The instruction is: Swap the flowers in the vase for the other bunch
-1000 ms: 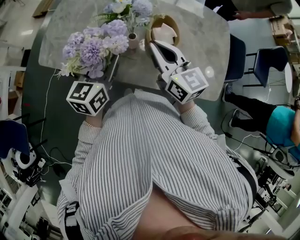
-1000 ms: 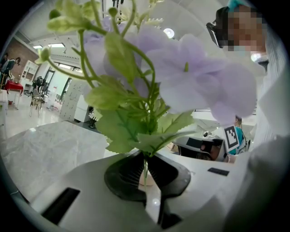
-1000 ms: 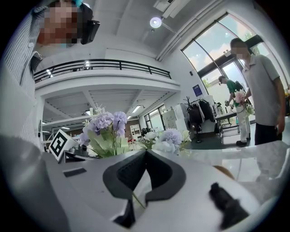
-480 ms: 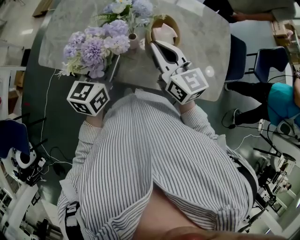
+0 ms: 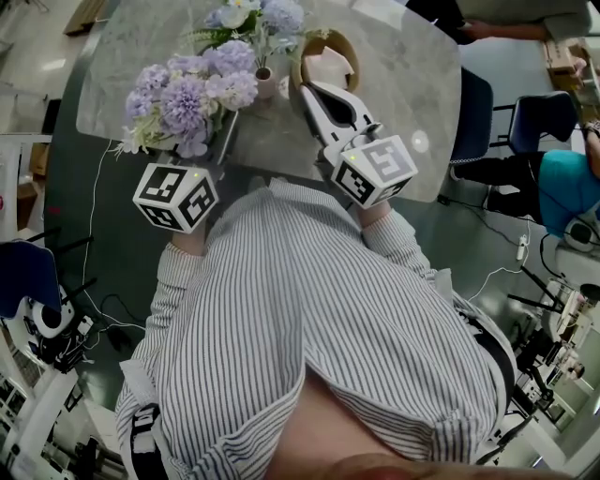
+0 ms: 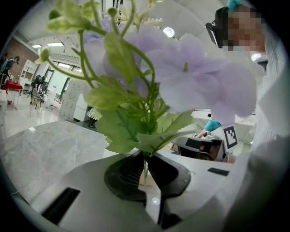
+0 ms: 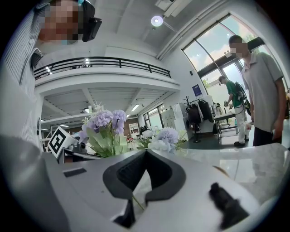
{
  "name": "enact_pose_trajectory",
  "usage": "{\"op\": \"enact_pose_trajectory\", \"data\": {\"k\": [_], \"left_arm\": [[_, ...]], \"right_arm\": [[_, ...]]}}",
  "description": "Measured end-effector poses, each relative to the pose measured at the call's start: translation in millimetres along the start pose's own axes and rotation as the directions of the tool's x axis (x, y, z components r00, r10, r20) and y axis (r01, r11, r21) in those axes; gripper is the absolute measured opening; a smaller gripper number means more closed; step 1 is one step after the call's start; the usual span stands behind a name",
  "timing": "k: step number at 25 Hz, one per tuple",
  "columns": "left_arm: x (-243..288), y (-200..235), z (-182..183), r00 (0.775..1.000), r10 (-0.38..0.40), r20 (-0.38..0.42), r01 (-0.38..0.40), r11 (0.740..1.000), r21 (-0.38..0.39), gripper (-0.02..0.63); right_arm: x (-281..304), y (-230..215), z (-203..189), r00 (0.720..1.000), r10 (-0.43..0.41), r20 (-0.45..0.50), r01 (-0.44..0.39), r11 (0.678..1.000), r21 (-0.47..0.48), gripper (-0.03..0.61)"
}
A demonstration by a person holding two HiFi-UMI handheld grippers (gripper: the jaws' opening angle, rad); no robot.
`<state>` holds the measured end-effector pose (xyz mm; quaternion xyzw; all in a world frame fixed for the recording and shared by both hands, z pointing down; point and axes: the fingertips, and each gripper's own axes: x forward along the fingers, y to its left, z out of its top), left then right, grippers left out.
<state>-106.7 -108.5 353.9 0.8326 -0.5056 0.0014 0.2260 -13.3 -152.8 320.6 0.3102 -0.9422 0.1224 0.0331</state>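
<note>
Jaws of the left gripper [image 6: 145, 170] pinch the stem of the lilac bunch [image 5: 187, 98] above the tabletop's [image 5: 412, 66] near left edge, while the right gripper [image 7: 144, 156], jaws closed together, waits beside the vase [image 5: 266, 82], which holds the other bunch [image 5: 251, 17] near the far edge; swap judged unfinished.

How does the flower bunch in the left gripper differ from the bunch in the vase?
The held bunch is clamped at its stem between the fingers of the left gripper; the vase bunch stands in the small vase. The held bunch is nearer the person; the vase bunch is farther across the table. The held bunch is mostly lilac; the vase bunch adds white. Both have lilac blooms and green leaves.
</note>
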Motion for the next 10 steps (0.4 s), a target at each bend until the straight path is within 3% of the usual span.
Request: {"op": "enact_pose_trajectory", "data": {"k": [10], "left_arm": [[-5, -2, 2, 1.0, -0.003, -0.003, 0.003, 1.0, 0.001, 0.032]], "right_arm": [[-2, 6, 6, 1.0, 0.008, 0.009, -0.008, 1.0, 0.017, 0.015]]}}
